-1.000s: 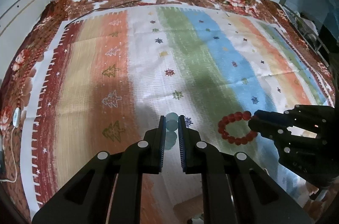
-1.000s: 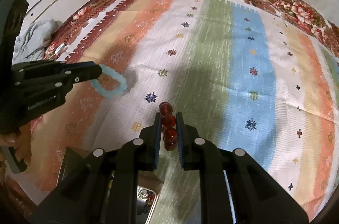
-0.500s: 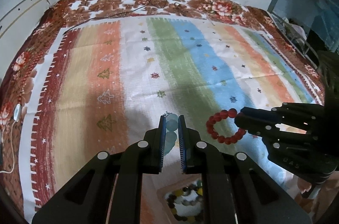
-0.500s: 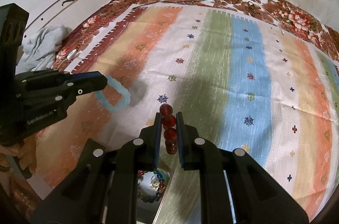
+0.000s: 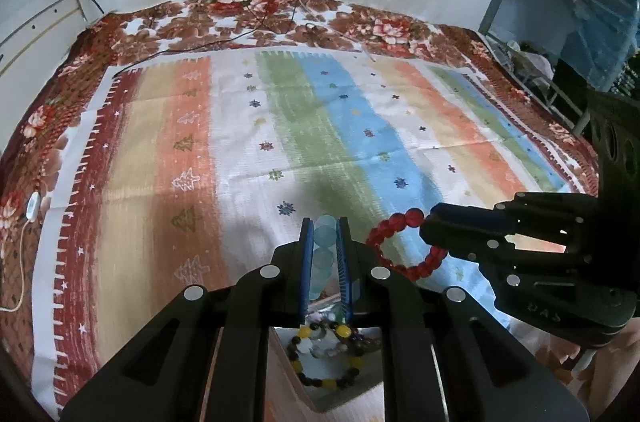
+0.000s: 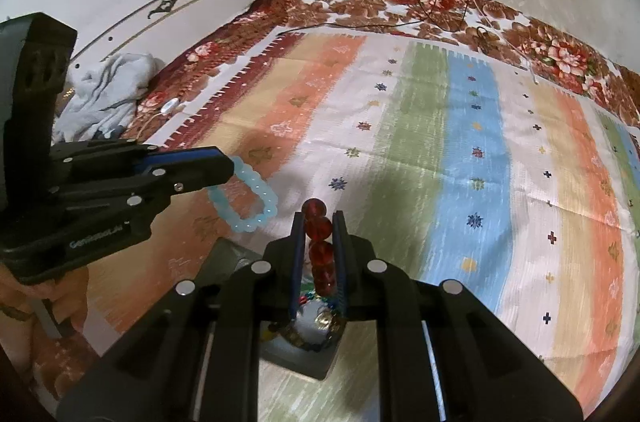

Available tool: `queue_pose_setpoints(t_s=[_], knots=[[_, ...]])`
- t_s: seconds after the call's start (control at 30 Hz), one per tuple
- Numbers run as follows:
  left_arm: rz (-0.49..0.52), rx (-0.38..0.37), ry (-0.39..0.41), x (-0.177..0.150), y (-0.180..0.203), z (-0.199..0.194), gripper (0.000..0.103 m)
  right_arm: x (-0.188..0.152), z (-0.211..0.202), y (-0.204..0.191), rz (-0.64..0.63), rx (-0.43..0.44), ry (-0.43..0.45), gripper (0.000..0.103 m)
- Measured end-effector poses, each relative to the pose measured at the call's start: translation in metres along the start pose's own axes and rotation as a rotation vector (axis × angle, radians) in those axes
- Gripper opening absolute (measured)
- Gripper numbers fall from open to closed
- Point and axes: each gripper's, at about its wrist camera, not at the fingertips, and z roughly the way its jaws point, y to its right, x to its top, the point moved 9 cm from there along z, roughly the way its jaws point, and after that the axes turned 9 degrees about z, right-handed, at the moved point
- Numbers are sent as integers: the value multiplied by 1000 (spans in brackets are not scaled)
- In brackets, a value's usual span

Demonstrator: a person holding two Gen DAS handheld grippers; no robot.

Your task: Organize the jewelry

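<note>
Beads sit pinched in both your grippers: the left gripper (image 5: 324, 226) is clamped on the pale blue bracelet (image 5: 323, 254), and the right gripper (image 6: 318, 218) is clamped on the red bracelet (image 6: 320, 246). Each loop hangs free from the fingertips, clear of the striped cloth (image 5: 240, 150), as the other camera shows. Take the tray (image 5: 340, 386) of mixed bracelets as your landmark: it lies on the cloth directly under both grippers, at the near edge of the bedspread (image 5: 248, 18).

You look to be carrying the pair away from the tray to lay them out. Keep both grips firm, since only a few beads are caught between the pads and a loose squeeze could let a loop slip. Hold the two loops apart so they do not tangle. Pick a bare patch beyond the tray, lower each loop until it rests flat, then release.
</note>
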Motion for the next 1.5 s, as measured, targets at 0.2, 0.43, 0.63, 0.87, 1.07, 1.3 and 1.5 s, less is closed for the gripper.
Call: queue_pose_setpoints(t_s=[0.2, 0.43, 0.63, 0.87, 1.07, 1.3, 1.5], knots=[[6, -21, 16, -13, 13, -14, 11, -16, -16, -9, -1, 18, 8, 15], [8, -37, -1, -32, 26, -18, 11, -36, -22, -14, 10, 27, -5, 15], [0, -39, -18, -43, 28, -16, 42, -42, -24, -10, 34, 20, -7, 36], [-36, -25, -1, -53, 13, -29, 55, -43, -40, -1, 42, 15, 43, 53], [-28, -43, 20, -67, 17, -42, 77, -48, -53, -1, 19, 34, 97, 70], [-16, -44, 42, -73, 21, -50, 89, -59, -60, 0, 11, 47, 115, 82], [9, -18, 54, -76, 23, -55, 91, -70, -63, 2, 7, 48, 115, 85]])
